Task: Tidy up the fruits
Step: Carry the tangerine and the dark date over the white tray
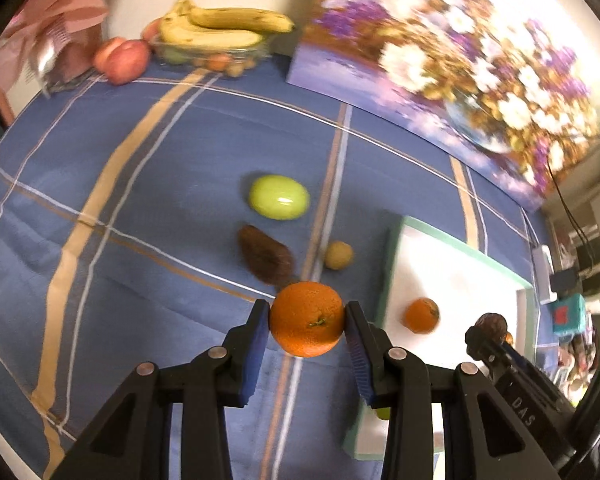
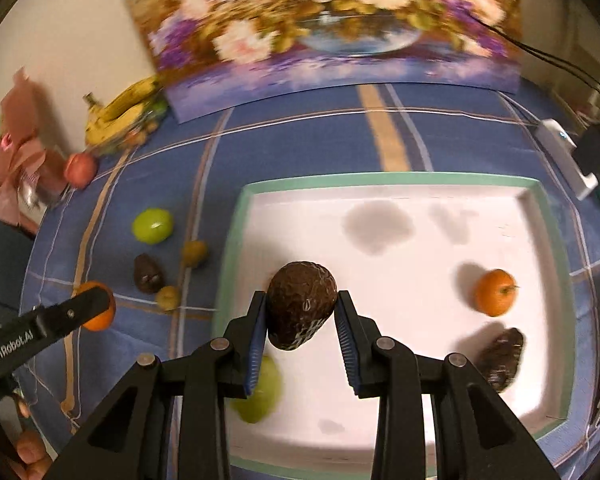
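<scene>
White tray (image 2: pixel 396 179) with mint-green rim on blue plaid tablecloth (image 1: pixel 160 184). Inside it: a small orange (image 2: pixel 495 292) at right, a dark avocado (image 2: pixel 501 354) just below that, and a green apple (image 2: pixel 260 392) at the lower-left corner, half hidden behind the gripper finger and blurred. Grey shadows across the tray floor.

Clear dish (image 1: pixel 212 50) at the far back edge holds bananas (image 1: pixel 224 26) on top, with small fruits under them too blurred to name. A red apple (image 1: pixel 121 60) sits just beside the dish on the cloth.

Right gripper (image 2: pixel 301 312) pinches a dark brown, bumpy avocado (image 2: pixel 302 302) between its blue pads, held over the tray's left part. Left gripper (image 1: pixel 307 320) pinches a bright orange (image 1: pixel 306 318), stem scar facing the camera, over the cloth just left of the tray; pads touch both sides.

Loose on cloth left of tray: a green apple (image 1: pixel 279 197), a brown avocado (image 1: pixel 265 254), a small yellowish round fruit (image 1: pixel 339 255). The right view shows a second yellowish one (image 2: pixel 168 298) close by.

Floral painting (image 1: pixel 440 60) leans at the back, blurred. Pink package (image 1: pixel 48 32) at back left, unreadable. White power strip (image 2: pixel 566 156) at right edge, cut off. Fingertips (image 2: pixel 30 450) at the lower left corner of the right view.
</scene>
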Motion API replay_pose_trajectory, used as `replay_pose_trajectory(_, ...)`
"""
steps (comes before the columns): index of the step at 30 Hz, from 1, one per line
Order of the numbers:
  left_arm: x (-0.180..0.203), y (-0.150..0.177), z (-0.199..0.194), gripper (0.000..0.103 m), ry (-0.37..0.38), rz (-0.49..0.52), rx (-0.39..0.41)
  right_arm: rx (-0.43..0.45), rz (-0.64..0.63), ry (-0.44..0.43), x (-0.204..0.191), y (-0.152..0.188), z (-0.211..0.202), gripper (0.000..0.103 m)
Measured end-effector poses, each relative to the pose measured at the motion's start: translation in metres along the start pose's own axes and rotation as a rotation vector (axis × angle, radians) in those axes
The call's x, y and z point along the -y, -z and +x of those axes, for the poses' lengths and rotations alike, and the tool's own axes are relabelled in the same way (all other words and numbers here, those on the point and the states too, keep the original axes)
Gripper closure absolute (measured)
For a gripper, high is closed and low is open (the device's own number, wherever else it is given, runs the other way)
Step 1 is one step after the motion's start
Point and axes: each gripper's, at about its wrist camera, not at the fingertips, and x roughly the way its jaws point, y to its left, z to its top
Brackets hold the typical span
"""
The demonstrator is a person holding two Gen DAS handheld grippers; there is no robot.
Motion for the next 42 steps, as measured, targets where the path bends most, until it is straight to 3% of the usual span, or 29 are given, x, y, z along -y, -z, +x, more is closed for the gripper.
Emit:
replay_pose_trajectory(20, 0.128, 0.042, 0.03, 0.062, 0.009, 0.308, -0.068, 0.036, 0.122, 0.078, 0.086, 0.001, -0.037, 0.068)
replay_pose_trajectory(27, 0.142, 0.054, 0.047, 0.062, 0.006, 0.335, -0.11, 0.034, 0.12, 0.09, 0.097, 0.002, -0.039, 0.068)
replay_pose_trajectory(35, 0.144, 0.065, 0.068, 0.062, -0.022, 0.34, -0.156, -0.061, 0.113, 0.116, 0.105, 0.009, -0.009, 0.068)
replay_pose_trajectory(42, 0.146, 0.067, 0.069, 0.062, -0.036, 0.355, -0.156, -0.091, 0.11, 0.109, 0.107, 0.014, 0.002, 0.068)
